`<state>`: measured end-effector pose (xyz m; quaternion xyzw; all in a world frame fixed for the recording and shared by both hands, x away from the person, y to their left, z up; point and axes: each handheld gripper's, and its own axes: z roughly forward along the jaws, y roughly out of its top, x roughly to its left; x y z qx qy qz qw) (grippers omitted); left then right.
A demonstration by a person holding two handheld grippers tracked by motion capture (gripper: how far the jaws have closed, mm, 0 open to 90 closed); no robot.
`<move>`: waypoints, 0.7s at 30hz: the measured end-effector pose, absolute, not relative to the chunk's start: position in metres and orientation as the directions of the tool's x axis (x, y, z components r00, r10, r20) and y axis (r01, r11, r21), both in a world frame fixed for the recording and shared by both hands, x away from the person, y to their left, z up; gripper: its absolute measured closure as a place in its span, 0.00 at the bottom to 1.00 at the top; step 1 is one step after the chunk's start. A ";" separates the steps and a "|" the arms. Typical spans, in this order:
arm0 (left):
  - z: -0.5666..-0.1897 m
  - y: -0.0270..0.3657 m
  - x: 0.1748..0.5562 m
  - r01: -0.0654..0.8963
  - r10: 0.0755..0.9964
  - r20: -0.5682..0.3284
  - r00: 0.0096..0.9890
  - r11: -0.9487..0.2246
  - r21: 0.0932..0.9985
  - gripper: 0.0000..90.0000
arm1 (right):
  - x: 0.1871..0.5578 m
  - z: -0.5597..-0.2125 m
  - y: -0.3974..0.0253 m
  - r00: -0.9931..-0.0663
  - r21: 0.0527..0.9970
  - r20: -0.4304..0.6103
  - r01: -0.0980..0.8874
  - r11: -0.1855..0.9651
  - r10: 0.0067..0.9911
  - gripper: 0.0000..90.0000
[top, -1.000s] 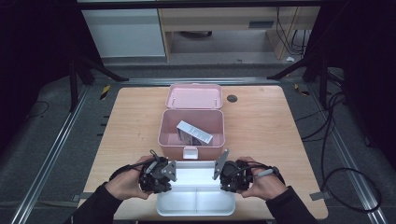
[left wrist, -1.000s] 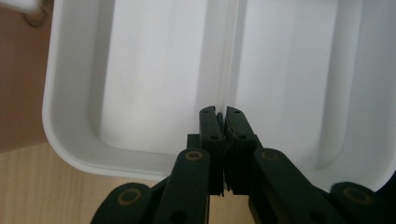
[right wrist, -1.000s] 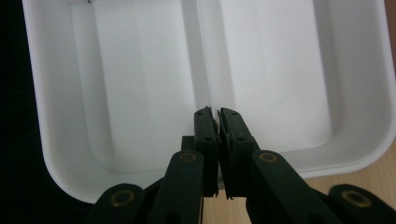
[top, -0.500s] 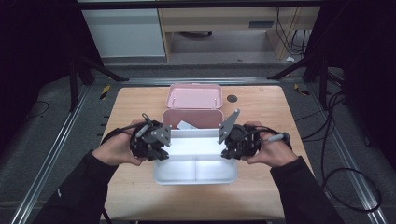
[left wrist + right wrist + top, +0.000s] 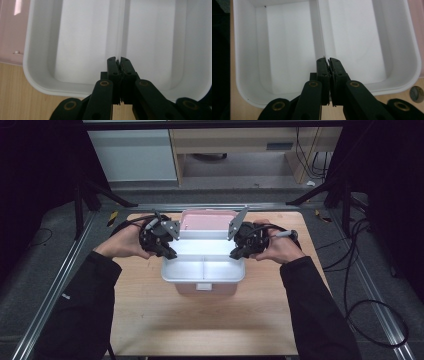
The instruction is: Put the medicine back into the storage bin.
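A white divided tray point(image 5: 204, 269) lies over the open pink box point(image 5: 215, 289), covering its opening. My left gripper point(image 5: 171, 252) holds the tray's left end and my right gripper point(image 5: 234, 254) holds its right end. In the left gripper view the black jaws point(image 5: 118, 61) are closed on the tray's middle divider point(image 5: 119, 30), just past the near rim. The right gripper point(image 5: 327, 61) pinches the same divider point(image 5: 318, 27) from the other end. Both compartments of the tray point(image 5: 82, 37) are empty. The box's contents are hidden under the tray.
The pink lid point(image 5: 207, 220) stands open behind the tray, between the two hands. A small dark round disc point(image 5: 416, 93) lies on the wooden table point(image 5: 200, 325) by the tray's far right corner. A metal frame rail point(image 5: 60, 285) runs along the table's left side.
Both grippers have carried the white tray from the table's near edge away from the person, up and onto the pink box. The items in the box are now covered.
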<state>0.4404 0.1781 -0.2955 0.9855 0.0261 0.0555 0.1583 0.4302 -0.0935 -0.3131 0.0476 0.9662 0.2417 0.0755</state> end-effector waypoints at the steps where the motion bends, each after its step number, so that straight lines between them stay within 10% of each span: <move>1: -0.296 0.178 0.445 0.040 0.076 0.102 0.992 -0.948 0.314 0.98 | 0.435 -0.313 -0.093 -0.984 0.473 -0.123 0.058 0.879 0.132 0.97; 21: -0.346 0.166 0.496 0.067 0.085 0.071 0.994 -0.973 0.222 0.96 | 0.479 -0.362 -0.085 -0.974 0.421 -0.091 0.149 0.895 0.205 0.96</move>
